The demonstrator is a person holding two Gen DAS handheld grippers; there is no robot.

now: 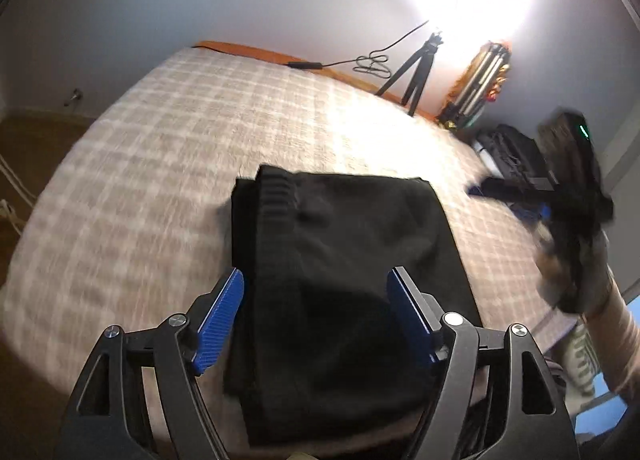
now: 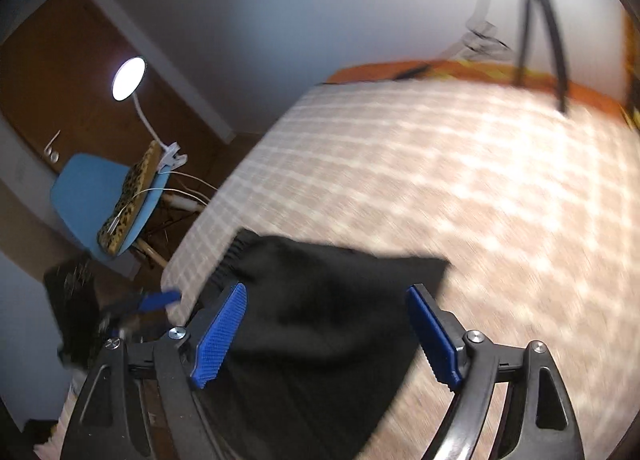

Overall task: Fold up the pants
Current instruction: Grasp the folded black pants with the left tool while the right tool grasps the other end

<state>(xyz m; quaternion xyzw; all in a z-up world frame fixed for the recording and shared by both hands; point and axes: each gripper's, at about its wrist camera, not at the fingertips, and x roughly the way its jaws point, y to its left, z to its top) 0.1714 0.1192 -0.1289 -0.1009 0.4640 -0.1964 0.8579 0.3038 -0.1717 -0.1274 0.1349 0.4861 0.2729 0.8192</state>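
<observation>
The black pants (image 1: 340,280) lie folded into a compact rectangle on the plaid bedspread (image 1: 180,147), ribbed waistband on top at the far left. My left gripper (image 1: 316,284) is open and empty, hovering above the near part of the pants. My right gripper (image 2: 326,302) is open and empty above the pants (image 2: 320,320). It also shows in the left wrist view (image 1: 500,187), blurred, at the right above the bed's edge. The left gripper shows in the right wrist view (image 2: 160,300) at the left edge of the bed.
A black tripod (image 1: 416,71) with a bright lamp stands at the bed's far edge, a cable beside it. Bags (image 1: 516,151) sit on the floor to the right. A blue chair (image 2: 92,199) with a clip lamp stands left of the bed.
</observation>
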